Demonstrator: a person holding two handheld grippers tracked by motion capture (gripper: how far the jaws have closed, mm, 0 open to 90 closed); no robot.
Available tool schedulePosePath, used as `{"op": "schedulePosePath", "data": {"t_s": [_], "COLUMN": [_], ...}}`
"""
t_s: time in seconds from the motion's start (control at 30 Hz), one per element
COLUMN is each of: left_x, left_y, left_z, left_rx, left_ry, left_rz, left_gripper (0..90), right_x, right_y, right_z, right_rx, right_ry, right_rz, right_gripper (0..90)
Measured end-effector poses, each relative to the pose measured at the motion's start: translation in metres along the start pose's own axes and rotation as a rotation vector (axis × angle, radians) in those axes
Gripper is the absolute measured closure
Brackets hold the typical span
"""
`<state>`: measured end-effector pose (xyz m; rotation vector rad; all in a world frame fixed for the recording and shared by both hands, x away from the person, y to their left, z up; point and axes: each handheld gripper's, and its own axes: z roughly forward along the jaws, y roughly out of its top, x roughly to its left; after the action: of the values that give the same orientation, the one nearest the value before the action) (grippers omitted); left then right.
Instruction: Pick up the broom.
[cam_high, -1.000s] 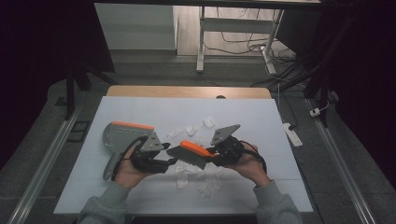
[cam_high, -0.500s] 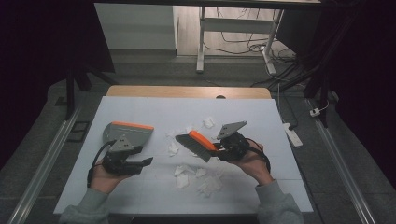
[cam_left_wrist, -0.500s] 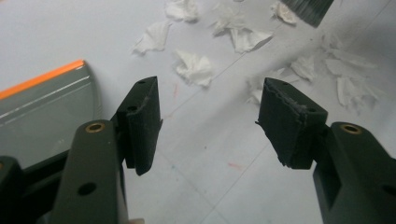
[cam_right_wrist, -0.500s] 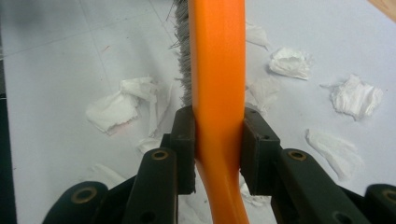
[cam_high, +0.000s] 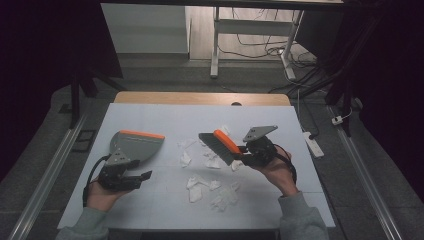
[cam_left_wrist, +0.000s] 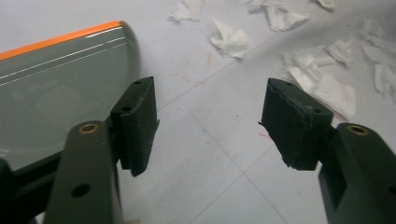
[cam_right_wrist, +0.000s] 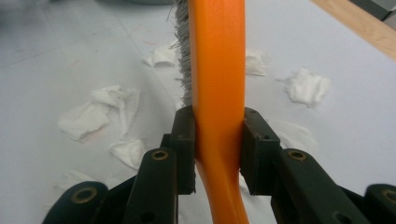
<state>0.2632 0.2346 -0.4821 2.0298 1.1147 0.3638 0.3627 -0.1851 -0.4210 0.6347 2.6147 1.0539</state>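
Grey sleeves (cam_high: 300, 220), black tools, trailing cables

Bright table, dark room around it

Light falls from above on the white table (cam_high: 150, 120); the surrounding floor is dim and the side edges black. Streaks of glare cross the dustpan (cam_left_wrist: 56, 84). The near brush handle (cam_right_wrist: 219, 93) is soft.

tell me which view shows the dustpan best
The high view: the whole dustpan lies flat on the table, orange edge away from the person. The left gripper view catches just a corner of it beside the open jaws.
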Motion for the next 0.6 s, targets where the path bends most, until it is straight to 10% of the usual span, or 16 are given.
{"op": "schedulePosePath", "data": {"t_s": [0.6], "left_x": [0.002], "left_y": [-0.007], "left_z": [0.008], "left_rx": [0.029], "left_ry": [0.013], "left_rz": [-0.027], "left_gripper": [29.2], "right_x": [-0.032], "right_y": [-0.015], "right_z": [-0.017], "right_rx": [-0.014], "right_ry": [-0.127], "right_rz": [0.117], "right_gripper": [69.3]}}
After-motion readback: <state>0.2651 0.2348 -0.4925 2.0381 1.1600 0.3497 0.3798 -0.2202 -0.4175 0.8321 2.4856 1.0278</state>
